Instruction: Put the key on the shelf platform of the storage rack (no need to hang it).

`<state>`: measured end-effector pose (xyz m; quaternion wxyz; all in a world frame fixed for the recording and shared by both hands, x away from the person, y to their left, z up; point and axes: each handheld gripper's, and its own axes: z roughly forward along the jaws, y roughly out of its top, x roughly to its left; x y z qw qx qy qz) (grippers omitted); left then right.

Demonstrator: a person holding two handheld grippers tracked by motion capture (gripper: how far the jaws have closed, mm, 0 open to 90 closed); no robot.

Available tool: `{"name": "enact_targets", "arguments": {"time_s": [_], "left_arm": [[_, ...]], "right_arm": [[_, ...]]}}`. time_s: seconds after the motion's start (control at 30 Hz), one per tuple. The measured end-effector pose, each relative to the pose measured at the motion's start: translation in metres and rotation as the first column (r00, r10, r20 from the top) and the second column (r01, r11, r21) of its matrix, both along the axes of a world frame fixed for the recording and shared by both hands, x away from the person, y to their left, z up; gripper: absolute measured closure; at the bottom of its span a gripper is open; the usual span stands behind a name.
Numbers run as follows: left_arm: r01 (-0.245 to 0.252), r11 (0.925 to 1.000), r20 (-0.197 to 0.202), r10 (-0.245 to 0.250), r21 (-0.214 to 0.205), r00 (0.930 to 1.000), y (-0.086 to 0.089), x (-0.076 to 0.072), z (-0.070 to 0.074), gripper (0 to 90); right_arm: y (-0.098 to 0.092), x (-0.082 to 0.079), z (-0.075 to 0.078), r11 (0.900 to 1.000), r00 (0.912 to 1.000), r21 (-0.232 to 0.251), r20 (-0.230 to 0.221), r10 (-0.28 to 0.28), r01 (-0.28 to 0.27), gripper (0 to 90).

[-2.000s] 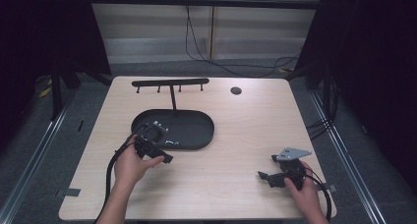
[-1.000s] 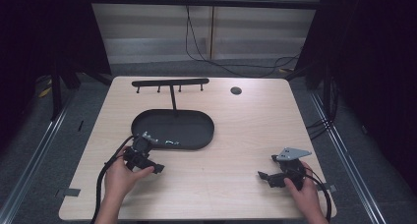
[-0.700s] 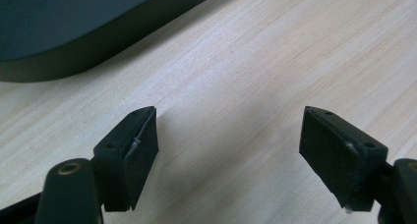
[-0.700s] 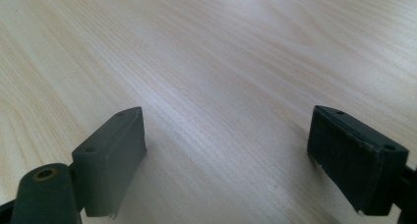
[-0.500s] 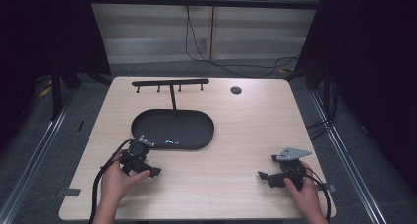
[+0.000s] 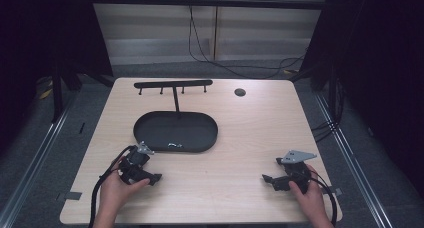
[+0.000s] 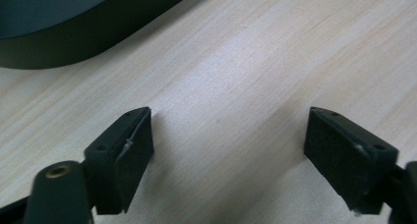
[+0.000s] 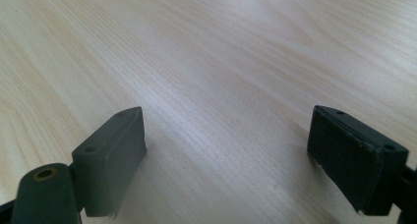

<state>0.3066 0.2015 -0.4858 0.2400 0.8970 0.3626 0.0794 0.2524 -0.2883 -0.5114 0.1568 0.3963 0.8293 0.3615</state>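
Note:
My left gripper [image 6: 150, 173] rests on the wooden table [image 6: 240, 138] just in front of the left end of a black oval tray [image 6: 150, 123]. In the left gripper view its jaws [image 7: 228, 150] stand wide apart over bare wood, they have just been opening, and nothing is between them; the tray's rim [image 7: 74, 42] crosses the top left corner. My right gripper [image 6: 272, 170] lies at the near right of the table, pointing left. Its jaws [image 8: 226, 155] are open too, with only wood between them.
A black T-shaped stand [image 6: 173, 84] with small hooks rises behind the tray. A small pale glinting thing [image 6: 172, 144] lies inside the tray by its front rim. A dark round cap [image 6: 240, 92] sits in the tabletop at the back right.
My left gripper has drawn back from over the tray's left end toward the table's front edge. The right gripper has stayed where it was.

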Motion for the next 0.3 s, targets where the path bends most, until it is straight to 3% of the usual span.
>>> {"name": "enact_targets", "arguments": {"time_s": [0.3], "left_arm": [[-0.003, 0.9997, 0.018, 0.004, -0.023, 0.9998, 0.0006, -0.0023, -0.0025, 16.2]], "right_arm": [[0.0000, 0.0000, 0.0000, 1.0000, 1.0000, 0.000, 0.000, 0.000, 0.000, 14.0]]}}
